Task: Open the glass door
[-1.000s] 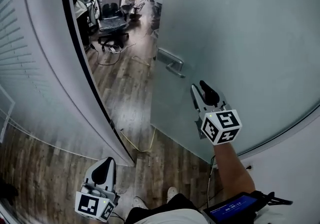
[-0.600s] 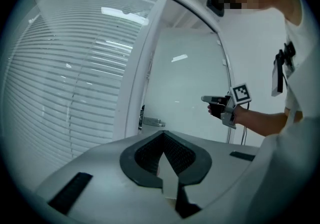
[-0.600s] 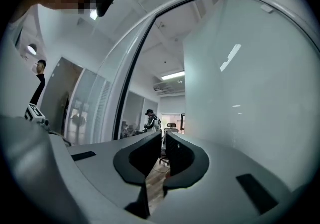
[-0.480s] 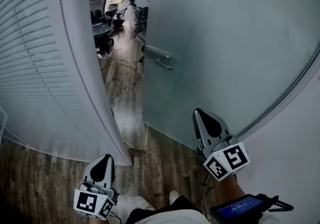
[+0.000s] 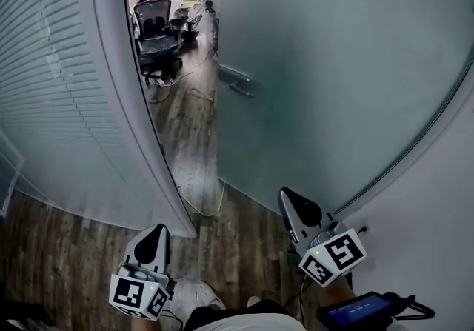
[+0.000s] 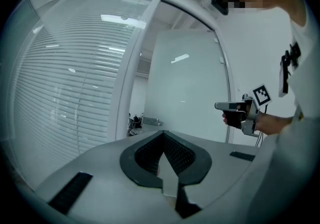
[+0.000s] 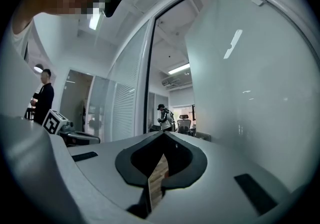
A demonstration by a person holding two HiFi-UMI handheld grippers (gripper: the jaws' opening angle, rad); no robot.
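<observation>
Right gripper has pulled back from the door handle toward me since a second ago; its jaws went from spread to pressed together, with nothing between them

Head view: glass door stands swung open on the right of the gap, handle near its left edge. Wood floor runs through the gap to an office chair at the far end. Blind-lined glass wall on the left. Left gripper is low on my left, well apart from the door

Left gripper view: left jaws pressed together, empty. Door panel is ahead, past the white frame post; right gripper off to the right, pointing level

Right gripper view: jaws together, empty. Door is close on the right; a person stands beyond the doorway by the chair
</observation>
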